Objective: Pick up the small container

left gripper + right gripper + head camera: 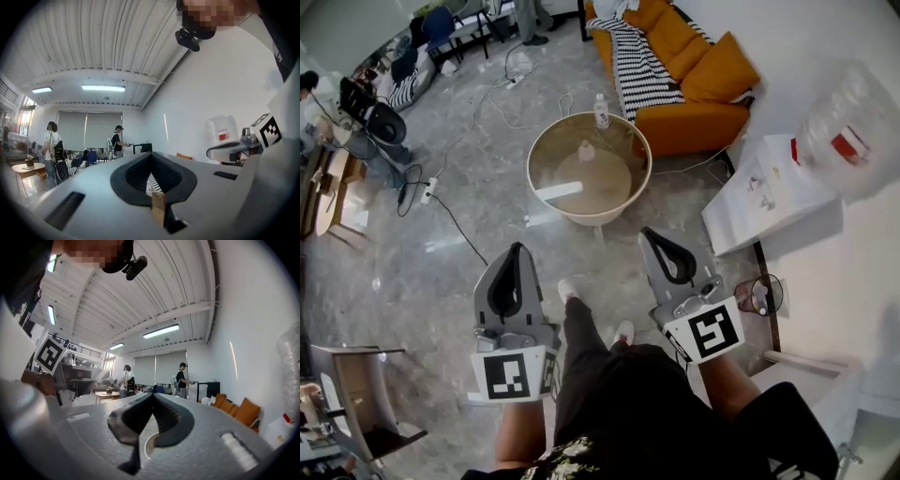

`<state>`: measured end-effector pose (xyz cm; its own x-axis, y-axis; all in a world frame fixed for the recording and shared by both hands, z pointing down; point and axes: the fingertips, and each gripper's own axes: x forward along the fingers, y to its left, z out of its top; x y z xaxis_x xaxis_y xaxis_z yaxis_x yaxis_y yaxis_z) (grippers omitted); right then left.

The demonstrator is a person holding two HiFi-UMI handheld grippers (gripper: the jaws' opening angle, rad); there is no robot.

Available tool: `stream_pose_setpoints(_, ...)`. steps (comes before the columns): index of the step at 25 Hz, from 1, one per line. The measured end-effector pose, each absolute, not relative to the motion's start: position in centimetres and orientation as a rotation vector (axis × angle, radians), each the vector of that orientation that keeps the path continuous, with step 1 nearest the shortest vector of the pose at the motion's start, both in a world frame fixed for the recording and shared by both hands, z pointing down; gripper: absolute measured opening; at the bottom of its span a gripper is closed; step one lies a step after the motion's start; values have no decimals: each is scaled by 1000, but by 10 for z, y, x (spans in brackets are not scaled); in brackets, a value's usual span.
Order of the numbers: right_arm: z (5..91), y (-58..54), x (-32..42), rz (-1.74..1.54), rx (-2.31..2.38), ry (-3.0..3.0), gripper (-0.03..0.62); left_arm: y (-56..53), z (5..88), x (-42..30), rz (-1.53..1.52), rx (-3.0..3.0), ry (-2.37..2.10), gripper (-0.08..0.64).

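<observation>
Bare floor (581, 253) lies open up to the table's (531, 173) near edge. The tabletop is free around the container (586, 150) at its middle. A bottle (601, 111) stands at the far edge. A sofa (694, 122) crowds the far right edge, and a side table (769, 202) stands off to the right.

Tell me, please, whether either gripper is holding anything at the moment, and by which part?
Nothing is held: the left gripper and the right gripper both have their jaws shut with nothing between them.
</observation>
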<state>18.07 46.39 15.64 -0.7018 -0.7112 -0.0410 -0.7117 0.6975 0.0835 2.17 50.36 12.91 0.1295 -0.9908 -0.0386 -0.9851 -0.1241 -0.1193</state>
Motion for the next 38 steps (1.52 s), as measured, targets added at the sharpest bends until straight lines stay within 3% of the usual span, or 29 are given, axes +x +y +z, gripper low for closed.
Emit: stream_pose_setpoints(38,155,351,130,144,-1202,2893,-5,394,134,-13,-49,-2320,1966,6)
